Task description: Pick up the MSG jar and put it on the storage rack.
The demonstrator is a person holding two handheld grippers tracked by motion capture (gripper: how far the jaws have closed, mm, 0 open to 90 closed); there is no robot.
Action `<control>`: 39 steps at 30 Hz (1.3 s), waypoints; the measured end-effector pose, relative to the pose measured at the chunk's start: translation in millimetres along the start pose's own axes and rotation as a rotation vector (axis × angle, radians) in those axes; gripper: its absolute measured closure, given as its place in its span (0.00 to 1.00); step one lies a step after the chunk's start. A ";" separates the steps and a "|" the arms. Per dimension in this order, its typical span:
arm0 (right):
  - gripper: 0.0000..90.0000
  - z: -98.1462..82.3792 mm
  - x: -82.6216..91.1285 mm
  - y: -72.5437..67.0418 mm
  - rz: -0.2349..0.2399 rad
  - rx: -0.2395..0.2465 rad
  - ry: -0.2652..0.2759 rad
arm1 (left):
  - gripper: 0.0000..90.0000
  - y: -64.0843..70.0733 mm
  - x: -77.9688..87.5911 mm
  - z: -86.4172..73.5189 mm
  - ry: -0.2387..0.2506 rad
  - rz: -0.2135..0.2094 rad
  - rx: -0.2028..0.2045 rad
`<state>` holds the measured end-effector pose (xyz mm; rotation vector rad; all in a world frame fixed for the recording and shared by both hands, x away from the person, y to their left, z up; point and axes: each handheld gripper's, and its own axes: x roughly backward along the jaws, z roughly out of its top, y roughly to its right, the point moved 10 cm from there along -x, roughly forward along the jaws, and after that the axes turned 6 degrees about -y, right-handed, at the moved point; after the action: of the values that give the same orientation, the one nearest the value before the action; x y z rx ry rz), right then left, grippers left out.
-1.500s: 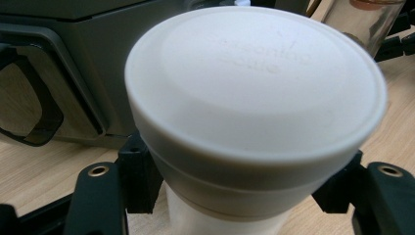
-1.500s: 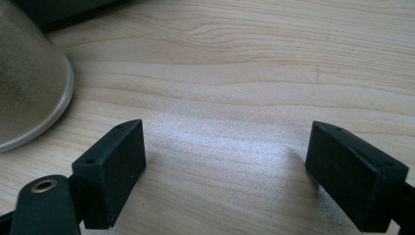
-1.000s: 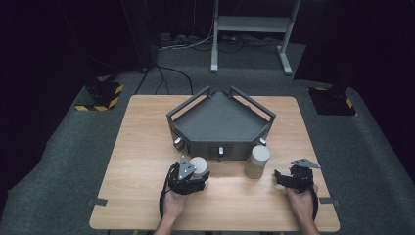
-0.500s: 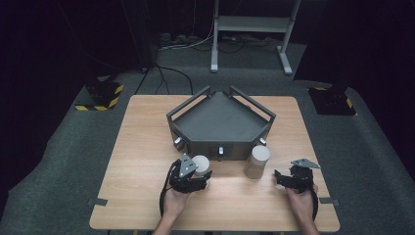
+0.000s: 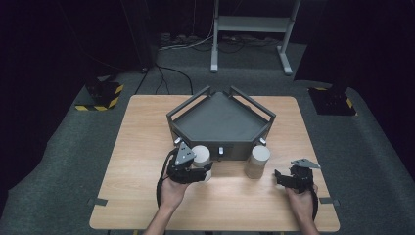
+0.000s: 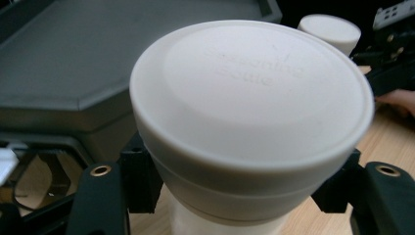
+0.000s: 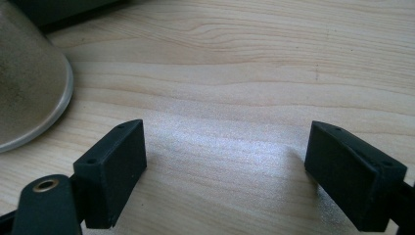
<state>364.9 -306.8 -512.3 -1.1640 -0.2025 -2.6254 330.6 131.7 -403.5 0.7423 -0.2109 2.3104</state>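
Gripping the white bottle (image 6: 249, 127) low under its cap, the left gripper (image 5: 188, 169) fingers risk tipping it; right gripper (image 7: 240, 171) fingers gape empty.

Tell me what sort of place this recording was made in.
Probably a lab or test studio rather than a home. A lone wooden table stands on grey carpet in a dark room, with yellow-and-black striped stand bases at either side and loose cables running to a metal frame behind.
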 end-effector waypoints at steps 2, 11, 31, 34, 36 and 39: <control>0.17 0.0 0.0 -0.1 0.000 -0.001 0.000 | 0.39 -1.9 4.8 10.7 0.001 0.000 -0.011; 0.17 0.0 0.0 -0.1 0.000 0.000 0.000 | 0.39 -7.9 14.4 43.4 0.010 -0.020 -0.025; 0.17 -0.4 0.3 -0.5 -0.004 -0.002 0.002 | 0.39 -29.8 0.5 107.7 0.004 0.030 -0.011; 0.17 -0.5 0.3 -0.5 -0.005 -0.003 0.003 | 0.39 -32.1 -3.6 110.8 0.006 0.043 -0.005; 0.18 -0.5 0.3 -0.5 -0.005 -0.003 0.003 | 0.39 -35.5 -8.7 114.3 0.005 0.054 0.001; 0.18 -0.6 0.4 -0.7 -0.005 -0.005 0.003 | 0.39 -39.8 -18.6 118.5 0.000 0.077 0.013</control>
<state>364.1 -306.4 -512.4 -1.1627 -0.1991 -2.6330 421.7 110.3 -318.6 0.7534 -0.2286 2.3868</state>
